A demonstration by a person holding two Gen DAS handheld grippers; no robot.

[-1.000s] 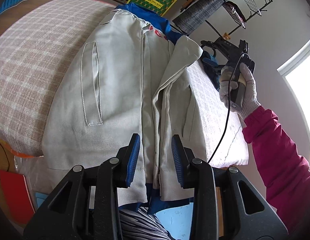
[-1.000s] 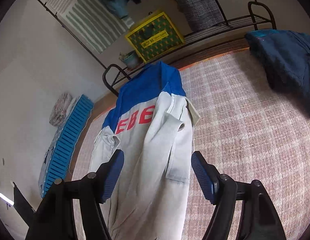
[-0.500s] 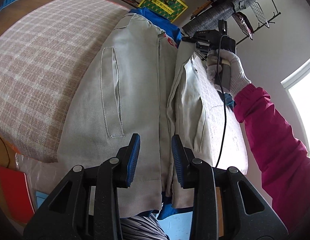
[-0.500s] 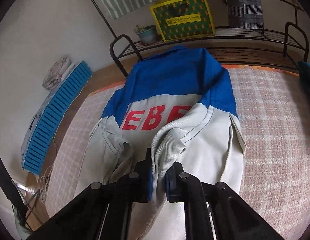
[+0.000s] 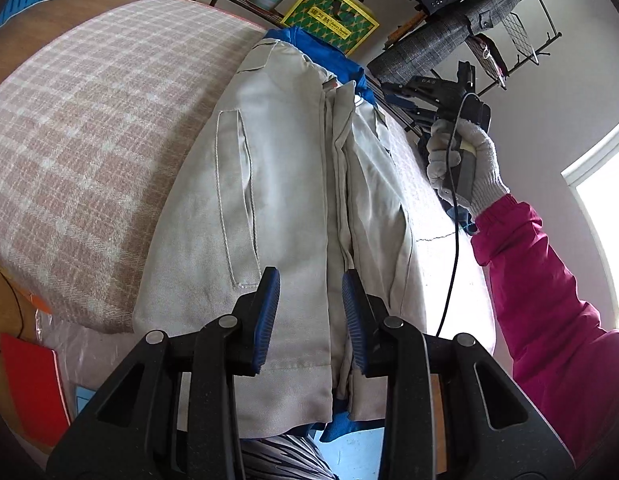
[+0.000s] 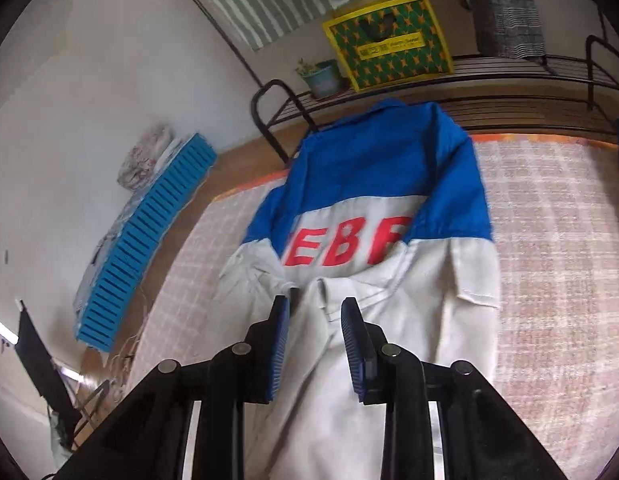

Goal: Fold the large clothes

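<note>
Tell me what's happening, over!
Left gripper open over the jacket hem. Right gripper open above the folded sleeve. Jacket lies on the bed, sleeves in. Nothing in the way.

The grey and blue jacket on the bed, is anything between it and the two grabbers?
Nothing visible is. The left gripper and right gripper both hang open right over the jacket, with only air between.

matt cloth jacket (image 5: pixel 285 184), woven plaid cover (image 5: pixel 89 140)
</note>
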